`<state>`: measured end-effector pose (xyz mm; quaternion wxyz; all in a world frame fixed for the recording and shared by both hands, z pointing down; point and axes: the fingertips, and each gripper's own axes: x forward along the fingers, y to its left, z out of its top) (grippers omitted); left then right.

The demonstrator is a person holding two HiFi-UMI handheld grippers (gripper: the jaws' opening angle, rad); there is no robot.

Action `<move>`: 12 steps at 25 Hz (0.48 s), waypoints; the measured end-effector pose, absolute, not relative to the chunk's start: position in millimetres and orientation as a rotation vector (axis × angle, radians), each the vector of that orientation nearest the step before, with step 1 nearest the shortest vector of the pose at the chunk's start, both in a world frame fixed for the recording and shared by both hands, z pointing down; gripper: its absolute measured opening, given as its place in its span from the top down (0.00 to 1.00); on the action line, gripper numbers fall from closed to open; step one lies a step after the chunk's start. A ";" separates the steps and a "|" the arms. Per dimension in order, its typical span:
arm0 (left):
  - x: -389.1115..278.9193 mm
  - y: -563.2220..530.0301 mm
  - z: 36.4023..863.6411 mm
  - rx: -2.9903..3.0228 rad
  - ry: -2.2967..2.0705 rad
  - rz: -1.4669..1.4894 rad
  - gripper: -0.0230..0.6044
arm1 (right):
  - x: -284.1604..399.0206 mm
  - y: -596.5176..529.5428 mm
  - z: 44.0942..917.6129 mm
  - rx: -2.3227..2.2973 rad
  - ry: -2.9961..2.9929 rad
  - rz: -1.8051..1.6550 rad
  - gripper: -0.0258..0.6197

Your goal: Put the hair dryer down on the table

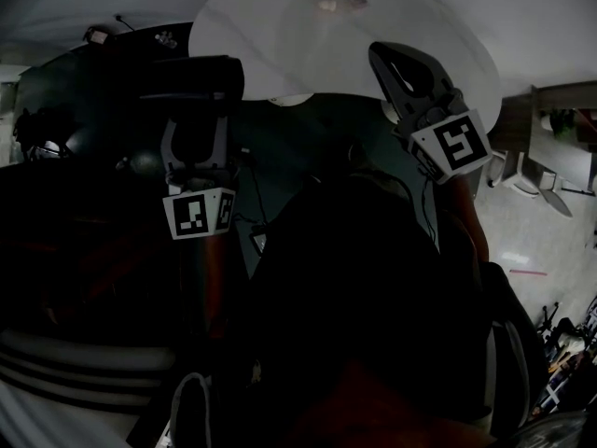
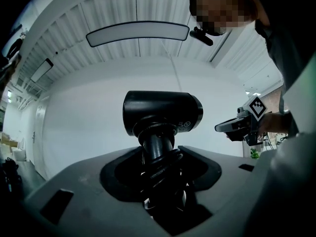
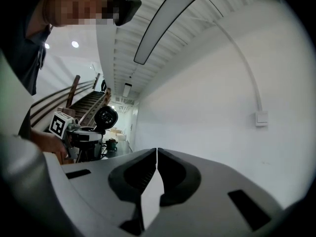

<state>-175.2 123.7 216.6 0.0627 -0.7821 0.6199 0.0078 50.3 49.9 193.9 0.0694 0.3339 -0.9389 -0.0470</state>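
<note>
A black hair dryer (image 1: 198, 80) stands upright in my left gripper (image 1: 198, 127), to the left of the round white table (image 1: 280, 35). In the left gripper view the jaws are shut on its handle (image 2: 157, 149), which has the cord wound round it, and the barrel (image 2: 163, 112) sits level above them. My right gripper (image 1: 384, 59) hangs over the table's right part with its jaws shut and nothing in them; their tips meet in the right gripper view (image 3: 157, 152). Each gripper shows in the other's view: the right gripper (image 2: 236, 126), and the hair dryer (image 3: 105, 117).
The person's dark clothing fills the lower half of the head view. Small items (image 1: 340, 3) lie at the table's far side. Furniture (image 1: 550, 157) stands on the pale floor to the right. A staircase (image 3: 84, 100) and a wall switch (image 3: 261, 117) show in the right gripper view.
</note>
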 end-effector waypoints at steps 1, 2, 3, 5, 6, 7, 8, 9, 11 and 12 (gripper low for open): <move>-173.7 120.5 217.0 -2.359 1.882 0.021 0.62 | 52.9 45.9 195.5 0.999 -2.823 -0.135 0.94; -171.5 115.6 217.0 -2.353 1.892 0.019 0.62 | 55.2 39.7 195.2 0.992 -2.830 -0.140 0.95; -168.4 110.0 216.8 -2.346 1.904 0.017 0.62 | 57.5 32.3 193.8 0.983 -2.842 -0.145 0.95; -159.6 100.6 216.0 -2.335 1.928 0.009 0.62 | 64.0 17.8 192.3 0.962 -2.867 -0.139 0.94; -154.9 96.8 215.3 -2.327 1.936 -0.001 0.62 | 67.4 11.0 192.6 0.950 -2.880 -0.127 0.95; -150.8 93.2 214.4 -2.317 1.943 -0.013 0.62 | 70.0 4.6 192.9 0.934 -2.893 -0.117 0.94; -147.2 89.8 213.6 -2.306 1.952 -0.022 0.62 | 71.9 -1.0 192.7 0.916 -2.909 -0.113 0.95; -143.8 86.7 213.0 -2.296 1.962 -0.028 0.62 | 73.7 -6.2 191.9 0.898 -2.923 -0.116 0.95; -136.6 80.0 211.9 -2.280 1.985 -0.031 0.62 | 78.9 -17.8 191.0 0.876 -2.927 -0.127 0.94; -132.6 76.7 211.6 -2.274 1.994 -0.034 0.62 | 82.0 -23.9 190.9 0.869 -2.928 -0.127 0.95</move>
